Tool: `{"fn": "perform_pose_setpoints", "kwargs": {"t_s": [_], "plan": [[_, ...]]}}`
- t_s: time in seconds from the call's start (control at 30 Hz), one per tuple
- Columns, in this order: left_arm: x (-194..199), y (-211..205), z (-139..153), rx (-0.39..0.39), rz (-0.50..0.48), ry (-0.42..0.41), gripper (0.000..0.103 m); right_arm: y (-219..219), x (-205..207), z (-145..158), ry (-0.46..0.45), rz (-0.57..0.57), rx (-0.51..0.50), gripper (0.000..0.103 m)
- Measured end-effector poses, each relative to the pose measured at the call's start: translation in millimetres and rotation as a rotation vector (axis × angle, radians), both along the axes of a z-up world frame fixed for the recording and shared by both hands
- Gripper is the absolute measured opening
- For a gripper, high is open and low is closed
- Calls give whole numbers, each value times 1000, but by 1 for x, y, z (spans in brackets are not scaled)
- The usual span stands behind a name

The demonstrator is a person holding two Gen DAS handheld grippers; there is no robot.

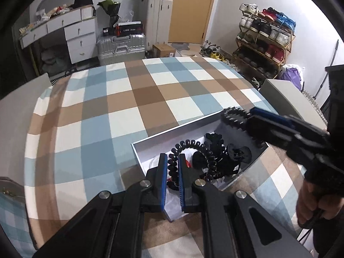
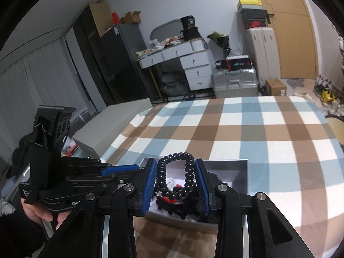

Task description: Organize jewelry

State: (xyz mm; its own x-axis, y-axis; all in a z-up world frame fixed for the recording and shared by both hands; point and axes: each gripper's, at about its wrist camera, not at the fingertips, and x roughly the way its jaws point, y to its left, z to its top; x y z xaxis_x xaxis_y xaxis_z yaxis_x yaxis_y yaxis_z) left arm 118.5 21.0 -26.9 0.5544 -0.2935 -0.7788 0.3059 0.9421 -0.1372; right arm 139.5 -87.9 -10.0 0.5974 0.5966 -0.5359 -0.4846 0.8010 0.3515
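A shallow white rectangular cardboard box (image 1: 137, 152) sat on the blue, brown and white checked tablecloth (image 1: 120, 99) near the table's front edge, and it held a tangle of dark hair accessories. The most legible piece was a black spiral coil hair tie (image 1: 206, 152), whose loop stood up from the pile. The left gripper (image 1: 172, 163) reached into the near end of the box with its blue-padded fingers (image 1: 162, 172) narrowly parted, one strand of the coil running up between them; whether the pads actually pinched the strand could not be told. In the right wrist view the right gripper (image 2: 176, 172) hung over the same box with its fingers set wide apart, the coil's loop (image 2: 178, 172) framed between the ribbed blue pads (image 2: 150, 185) but seemingly clear of both. Beside the coil lay other black pieces (image 1: 236, 152), possibly clips or bows, and a small red item (image 2: 177, 186), too jumbled to identify.
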Motion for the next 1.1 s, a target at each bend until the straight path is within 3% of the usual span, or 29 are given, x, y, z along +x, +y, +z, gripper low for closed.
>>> {"fn": "perform_pose_setpoints", "kwargs": {"t_s": [0.17,0.23,0.3,0.37,0.63,0.73,0.9,1.1], "plan": [[1,-4,1,12,-4,-13,6,4,9,-9,26,-9,6,46],[-2,-4,1,27,-4,-27,13,0,12,-12,34,-14,27,48],[-2,-1,1,21,-10,-23,33,-6,15,-16,61,-26,56,50],[-4,3,3,10,4,-39,42,-12,13,-16,68,-27,82,50],[-21,8,19,22,46,-107,44,-26,-11,5,13,-41,93,63],[-24,9,24,23,73,-136,52,-30,-17,10,-3,-59,91,63],[-37,11,39,75,166,-258,73,-42,-43,30,-130,-116,75,70],[-55,17,55,52,290,-419,90,-53,-70,53,-287,-153,104,89]]}}
